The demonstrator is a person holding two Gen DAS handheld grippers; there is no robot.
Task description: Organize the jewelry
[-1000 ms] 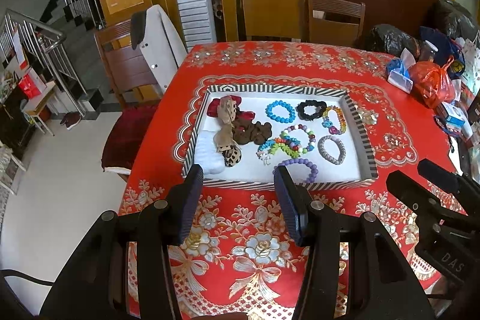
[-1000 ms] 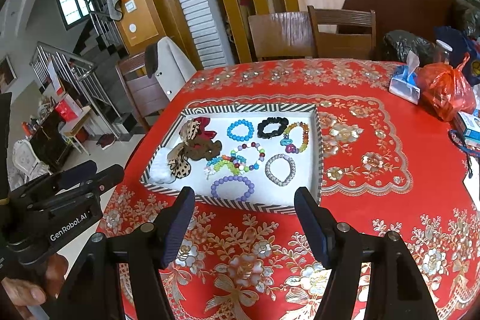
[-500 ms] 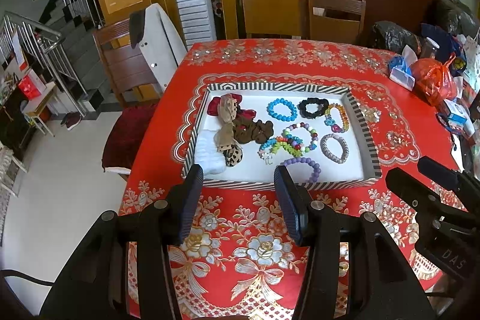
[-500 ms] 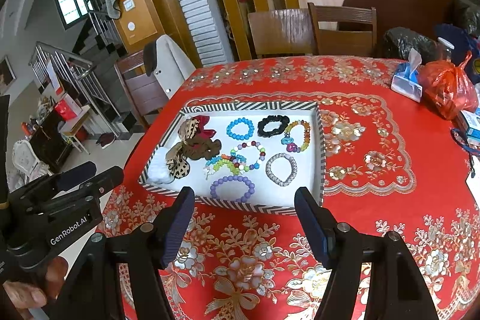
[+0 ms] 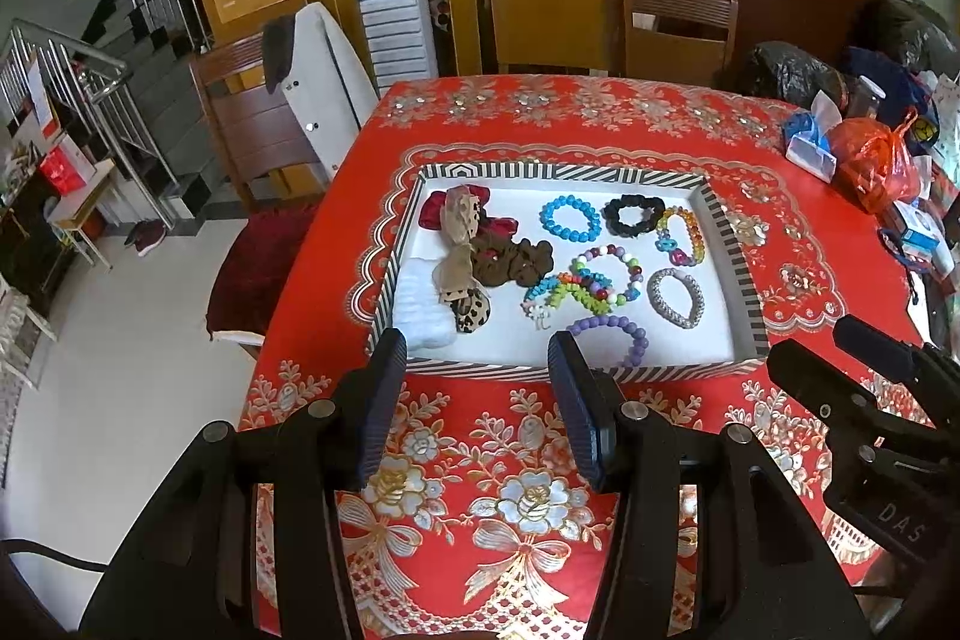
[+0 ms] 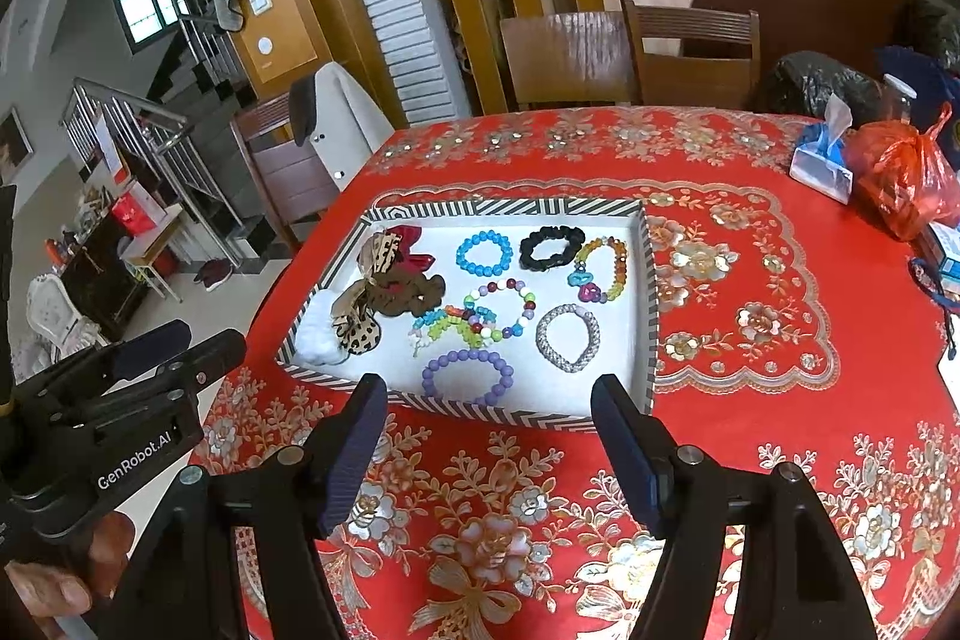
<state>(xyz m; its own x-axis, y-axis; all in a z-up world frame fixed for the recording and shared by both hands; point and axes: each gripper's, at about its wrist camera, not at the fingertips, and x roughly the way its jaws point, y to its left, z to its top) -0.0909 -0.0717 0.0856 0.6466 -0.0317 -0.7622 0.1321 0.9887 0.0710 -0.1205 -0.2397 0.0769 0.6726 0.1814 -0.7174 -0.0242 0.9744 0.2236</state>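
Both my grippers hover above the table point(image 5: 780, 148), short of the striped tray point(image 5: 576, 371), and neither holds anything. My left gripper point(image 5: 477, 403) has its fingers apart, and so does my right gripper point(image 6: 489, 451), spread a little wider. The jewelry lies inside the tray, straight ahead of both pairs of fingers and below them. Nearest is the purple bead bracelet point(image 6: 468, 375), just past the tray's near wall: in my right view it sits squarely between my fingertips, while in my left view it lies just past the tip of the inner finger point(image 5: 576, 400). So I judge my right hand the better aligned for it. It is a ring lying flat, so no long axis governs the approach. Further ahead lie the silver bracelet point(image 6: 567, 337), the blue bead bracelet point(image 6: 483, 253) and the black scrunchie point(image 6: 551, 245); the fabric hair ties point(image 5: 474, 259) are heaped ahead of my left fingers.
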